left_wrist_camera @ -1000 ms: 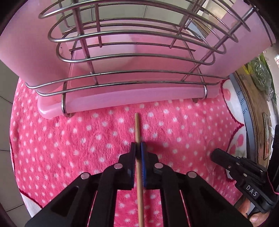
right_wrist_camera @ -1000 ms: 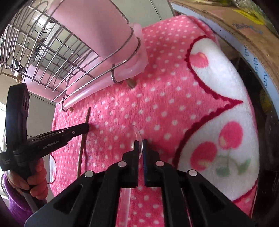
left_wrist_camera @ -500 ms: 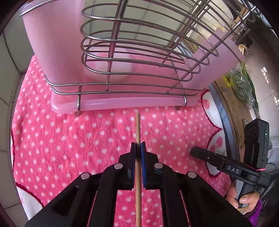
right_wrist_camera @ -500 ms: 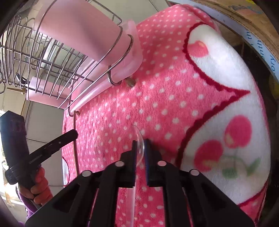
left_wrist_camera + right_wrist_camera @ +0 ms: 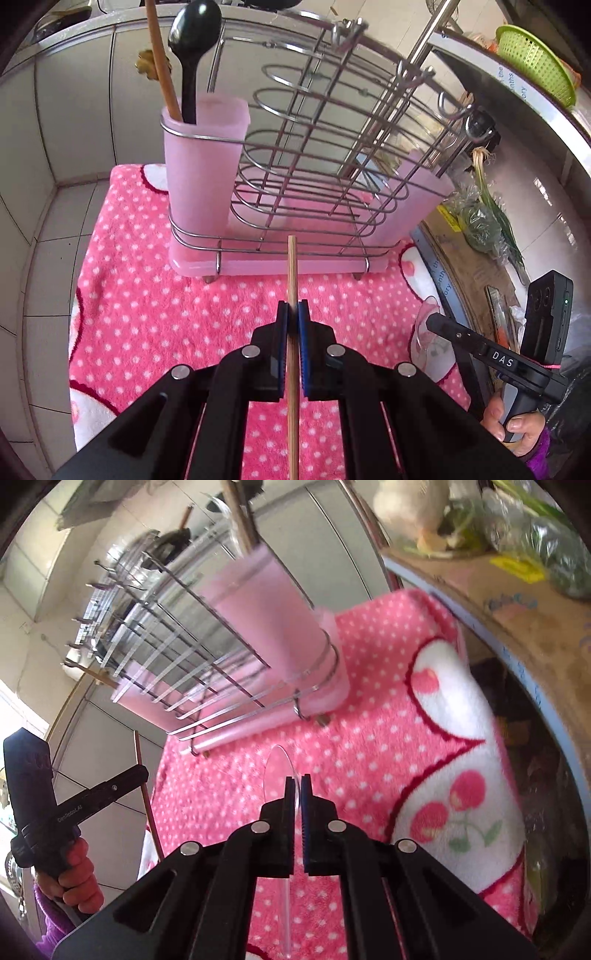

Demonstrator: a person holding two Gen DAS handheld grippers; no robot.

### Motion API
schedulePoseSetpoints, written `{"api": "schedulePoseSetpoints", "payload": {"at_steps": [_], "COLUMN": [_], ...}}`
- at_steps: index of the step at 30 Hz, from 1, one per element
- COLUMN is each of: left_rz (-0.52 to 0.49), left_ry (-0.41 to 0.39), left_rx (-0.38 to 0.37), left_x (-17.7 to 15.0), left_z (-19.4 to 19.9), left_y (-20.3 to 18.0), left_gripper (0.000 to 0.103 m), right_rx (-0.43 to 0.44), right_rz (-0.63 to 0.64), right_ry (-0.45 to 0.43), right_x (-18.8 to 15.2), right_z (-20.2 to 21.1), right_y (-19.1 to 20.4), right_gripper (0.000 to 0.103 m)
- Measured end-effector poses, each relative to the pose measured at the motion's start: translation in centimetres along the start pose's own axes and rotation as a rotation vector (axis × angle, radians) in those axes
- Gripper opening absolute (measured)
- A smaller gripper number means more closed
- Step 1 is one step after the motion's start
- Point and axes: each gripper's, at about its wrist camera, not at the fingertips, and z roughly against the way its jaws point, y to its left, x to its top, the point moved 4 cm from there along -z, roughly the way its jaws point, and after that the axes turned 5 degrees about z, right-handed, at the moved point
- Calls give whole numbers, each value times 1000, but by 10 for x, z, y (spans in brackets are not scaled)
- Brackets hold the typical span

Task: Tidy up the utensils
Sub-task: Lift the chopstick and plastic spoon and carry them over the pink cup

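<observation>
My left gripper point(image 5: 292, 309) is shut on a wooden chopstick point(image 5: 292, 266) that points at the wire utensil rack point(image 5: 317, 155), held above the pink dotted towel point(image 5: 155, 314). The rack's left pink cup point(image 5: 201, 166) holds a black spoon point(image 5: 192, 40) and a wooden stick point(image 5: 160, 59). My right gripper point(image 5: 298, 781) is shut on a clear plastic spoon point(image 5: 277, 771), its bowl up, before the rack's right pink cup point(image 5: 266, 613). The right gripper point(image 5: 436, 319) and clear spoon point(image 5: 428, 339) also show in the left wrist view; the left gripper point(image 5: 142, 772) and chopstick point(image 5: 144, 775) show in the right wrist view.
The rack stands at the back of the towel against a tiled wall point(image 5: 66, 110). A cardboard box point(image 5: 535, 627) with bagged greens point(image 5: 480, 218) borders the towel on the right. A green basket point(image 5: 535, 62) sits on the far counter.
Both grippers have risen and pulled back from the rack, each still holding its utensil. The rack's top, black spoon and upright stick have come into view.
</observation>
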Motion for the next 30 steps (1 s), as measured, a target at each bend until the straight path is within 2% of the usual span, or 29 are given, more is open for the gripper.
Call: {"api": "schedulePoseSetpoints", "payload": {"at_steps": [12, 30], "left_rz": [1, 6], "left_ry": [-240, -373], "left_rx": [-34, -61], "left_x": [15, 35], "left_z": [71, 121], "left_y": [7, 3], "left_gripper": [5, 5], "right_rx": [-6, -6], "right_rz": [104, 127], "right_ry": [-165, -298], "right_x": [13, 43], "right_z": [44, 72], "right_y": [25, 39], "right_gripper": [3, 3]}}
